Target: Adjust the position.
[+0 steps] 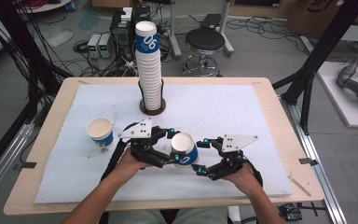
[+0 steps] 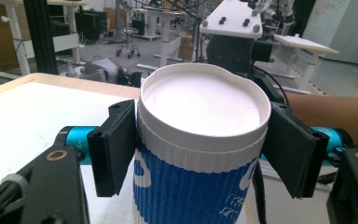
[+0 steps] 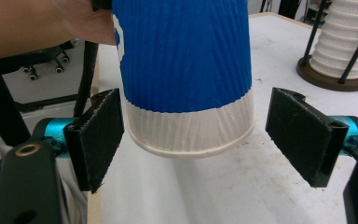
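Observation:
A blue-and-white ribbed paper cup (image 1: 185, 148) hangs a little above the white board, tilted, with its open mouth up. My left gripper (image 1: 175, 145) is shut on it. In the left gripper view the two black pads (image 2: 114, 147) press on the cup (image 2: 200, 107) just below its rim. My right gripper (image 1: 200, 154) is open at the cup's right. In the right gripper view its gripper (image 3: 205, 140) has one jaw on each side of the cup's white bottom (image 3: 191, 130), with a gap on both sides.
A tall stack of the same cups (image 1: 149, 65) stands in a round wire holder (image 1: 152, 108) at the back middle of the white board (image 1: 223, 112). One single cup (image 1: 99, 132) stands upright at the left. The stack (image 3: 349, 42) is also at the right gripper view's upper right.

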`<state>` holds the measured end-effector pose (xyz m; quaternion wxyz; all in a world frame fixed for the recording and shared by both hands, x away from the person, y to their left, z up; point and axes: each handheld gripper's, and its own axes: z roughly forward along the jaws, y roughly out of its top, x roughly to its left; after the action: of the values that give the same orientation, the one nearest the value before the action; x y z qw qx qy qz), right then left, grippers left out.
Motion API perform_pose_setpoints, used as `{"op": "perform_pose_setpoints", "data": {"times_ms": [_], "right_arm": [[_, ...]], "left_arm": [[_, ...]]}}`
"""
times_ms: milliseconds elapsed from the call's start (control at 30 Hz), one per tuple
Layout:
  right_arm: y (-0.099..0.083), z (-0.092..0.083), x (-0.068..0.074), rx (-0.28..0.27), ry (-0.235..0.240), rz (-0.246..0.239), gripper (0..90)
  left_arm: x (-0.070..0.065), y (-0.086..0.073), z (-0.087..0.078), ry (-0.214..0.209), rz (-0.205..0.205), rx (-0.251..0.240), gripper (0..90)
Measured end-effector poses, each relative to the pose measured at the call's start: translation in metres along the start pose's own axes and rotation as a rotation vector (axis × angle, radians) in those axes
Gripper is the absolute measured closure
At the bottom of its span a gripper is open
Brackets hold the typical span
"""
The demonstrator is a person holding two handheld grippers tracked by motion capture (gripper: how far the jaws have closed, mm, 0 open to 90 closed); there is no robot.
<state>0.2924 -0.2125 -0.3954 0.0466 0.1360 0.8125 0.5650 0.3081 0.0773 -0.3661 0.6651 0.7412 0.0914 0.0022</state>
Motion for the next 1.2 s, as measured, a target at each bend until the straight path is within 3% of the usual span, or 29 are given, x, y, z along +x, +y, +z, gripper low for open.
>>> {"op": "perform_pose_setpoints", "data": {"times_ms": [867, 1200], "right_arm": [[0.0024, 0.0043, 0.0031, 0.000, 0.039, -0.041, 18.4], [0.0050, 0.0012, 0.0031, 0.027, 0.058, -0.060, 32.1]], "left_arm": [[-0.0039, 0.0000, 0.0073, -0.041, 0.012, -0.037, 29.8], [-0.0028, -0.0023, 0.0070, -0.043, 0.006, -0.032, 31.0]]}}
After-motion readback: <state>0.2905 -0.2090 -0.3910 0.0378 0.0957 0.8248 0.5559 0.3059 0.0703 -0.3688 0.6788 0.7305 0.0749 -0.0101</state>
